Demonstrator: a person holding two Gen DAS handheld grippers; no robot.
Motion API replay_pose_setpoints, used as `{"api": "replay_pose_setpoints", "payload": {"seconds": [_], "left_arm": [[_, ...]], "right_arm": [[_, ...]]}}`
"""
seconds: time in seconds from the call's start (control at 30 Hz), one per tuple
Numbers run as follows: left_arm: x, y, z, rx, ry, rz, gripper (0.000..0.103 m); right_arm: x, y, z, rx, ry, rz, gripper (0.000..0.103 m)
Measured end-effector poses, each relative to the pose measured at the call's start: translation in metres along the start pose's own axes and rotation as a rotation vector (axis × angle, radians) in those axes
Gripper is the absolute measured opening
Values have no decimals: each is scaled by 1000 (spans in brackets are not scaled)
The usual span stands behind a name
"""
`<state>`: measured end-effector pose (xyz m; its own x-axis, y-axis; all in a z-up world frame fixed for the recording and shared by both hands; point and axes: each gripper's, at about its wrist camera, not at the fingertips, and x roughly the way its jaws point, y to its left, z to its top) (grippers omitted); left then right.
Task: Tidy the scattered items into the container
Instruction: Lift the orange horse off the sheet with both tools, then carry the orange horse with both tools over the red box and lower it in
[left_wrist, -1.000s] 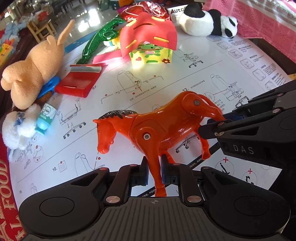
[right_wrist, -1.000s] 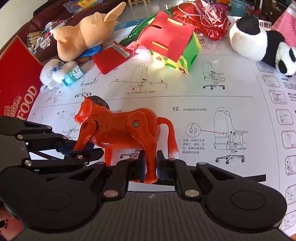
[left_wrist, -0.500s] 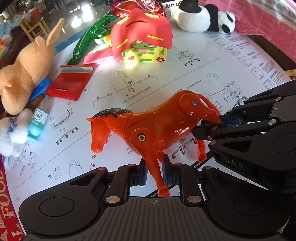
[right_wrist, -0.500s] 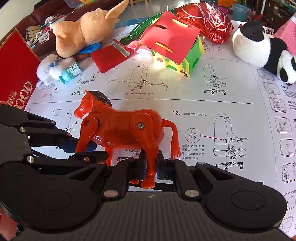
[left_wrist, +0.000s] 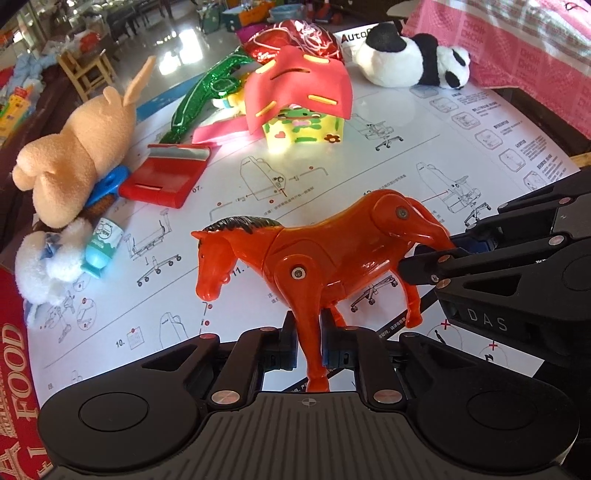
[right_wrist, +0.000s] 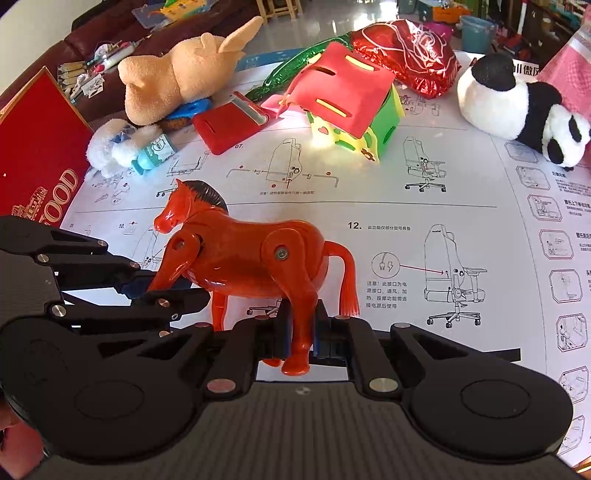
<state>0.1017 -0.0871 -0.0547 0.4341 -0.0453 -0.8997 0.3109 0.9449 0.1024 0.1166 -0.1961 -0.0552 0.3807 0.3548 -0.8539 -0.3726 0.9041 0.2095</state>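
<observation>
Orange plastic horse (left_wrist: 332, 254): rigid, glossy, probably light; legs jointed. Left gripper (left_wrist: 308, 349) clamps front leg; right gripper (right_wrist: 301, 338) clamps hind leg

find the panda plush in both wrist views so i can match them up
Left wrist: the panda plush lies at the top, right of centre, head toward the pink cloth.
Right wrist: the panda plush lies at the upper right, head toward the right edge.
Shared landmark: the foam house with the red roof, to the panda's left in both.
</observation>
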Motion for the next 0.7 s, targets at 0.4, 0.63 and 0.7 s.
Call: {"api": "replay_pose_setpoints", "payload": {"seconds": [0.4, 0.63, 0.7], "left_arm": [[-56, 15, -9, -33, -88, 32, 6], [-111, 44, -23, -97, -160, 58, 7], [-129, 53, -29, -108, -186, 81, 7]], "right_arm": [[-40, 27, 7, -85, -86, 26, 12], [-72, 63, 19, -184, -157, 80, 12], [-82, 78, 24, -224, -181, 100, 12]]}}
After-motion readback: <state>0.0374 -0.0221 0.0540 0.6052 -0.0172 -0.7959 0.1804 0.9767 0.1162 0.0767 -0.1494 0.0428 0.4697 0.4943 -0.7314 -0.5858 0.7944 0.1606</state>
